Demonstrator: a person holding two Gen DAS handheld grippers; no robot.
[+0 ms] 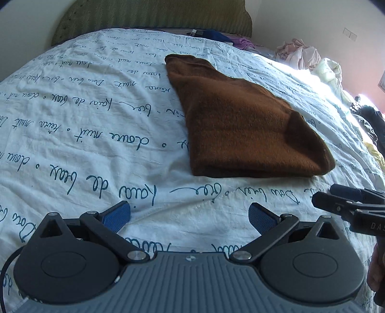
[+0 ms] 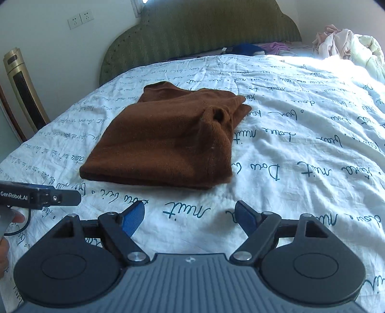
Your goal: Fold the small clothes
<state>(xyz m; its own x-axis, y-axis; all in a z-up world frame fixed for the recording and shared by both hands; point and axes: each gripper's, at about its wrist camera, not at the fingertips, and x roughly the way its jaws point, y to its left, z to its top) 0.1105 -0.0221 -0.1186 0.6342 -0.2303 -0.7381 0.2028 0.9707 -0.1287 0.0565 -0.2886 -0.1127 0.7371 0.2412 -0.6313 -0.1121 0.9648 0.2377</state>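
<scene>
Nearest in the left wrist view, the left hand-held gripper (image 1: 189, 214) hangs over the bed with its two blue-padded fingers (image 1: 118, 215) spread wide and only bedspread between them. Nearest in the right wrist view, the right hand-held gripper (image 2: 190, 218) is likewise spread apart, with nothing between its blue pads (image 2: 133, 220). Each gripper also shows at the edge of the other's view, low to the side and clear of the cloth; part of a person's hand (image 2: 4, 250) shows at the left edge of the right wrist view.

Both grippers hover above a white bedspread (image 2: 300, 144) printed with teal handwritten script, lightly wrinkled.

Just beyond the fingertips, near the middle of the bed, lies the brown knitted garment (image 2: 163, 139). It is folded into a rough flat bundle, its thick folded edge facing the grippers and a narrower end pointing toward the headboard. Neither gripper touches it.

Farther back, at the head of the bed, lie a dark blue cloth (image 2: 245, 49) and a purple cloth (image 2: 275, 47). A heap of pale pink and cream clothes (image 2: 346, 43) sits at the far right corner in bright light.

Behind the bed stands a green padded headboard (image 2: 204, 31). A tall gold-coloured tower appliance (image 2: 22, 89) stands by the wall at left, with wall sockets (image 2: 80, 18) above it.
</scene>
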